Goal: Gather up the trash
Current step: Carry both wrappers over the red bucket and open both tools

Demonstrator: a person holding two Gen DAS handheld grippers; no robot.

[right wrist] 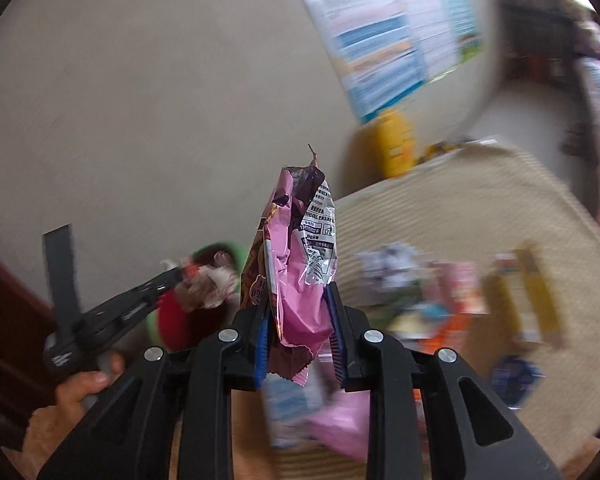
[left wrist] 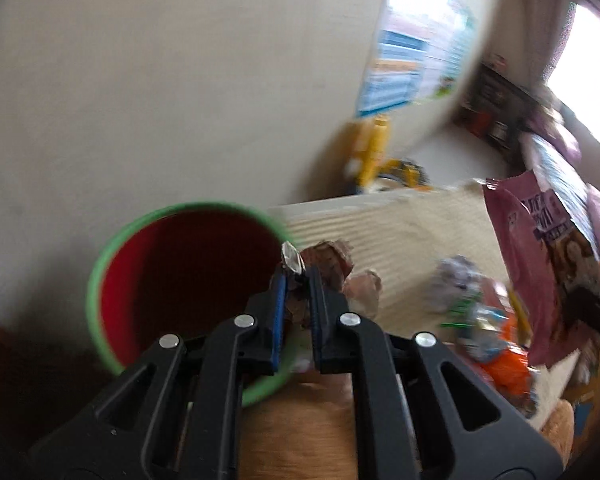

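Note:
A red bin with a green rim (left wrist: pixel 180 280) stands at the left edge of a beige mat. My left gripper (left wrist: pixel 298 280) is shut on a crumpled brown and silver wrapper (left wrist: pixel 328 268), held beside the bin's right rim. It also shows in the right wrist view (right wrist: pixel 180 276), holding the wrapper (right wrist: pixel 210 284) in front of the bin (right wrist: pixel 172 320). My right gripper (right wrist: pixel 300 300) is shut on a pink snack bag (right wrist: pixel 296 248), held upright above the mat. The same bag (left wrist: pixel 540 264) shows at the right of the left wrist view.
Several loose wrappers (right wrist: pixel 440 292) lie scattered on the beige ribbed mat (right wrist: pixel 480 208). A yellow toy (left wrist: pixel 376 152) stands by the wall beyond the mat. A dark cabinet (right wrist: pixel 4 320) is at the left. A poster (right wrist: pixel 380 32) hangs on the wall.

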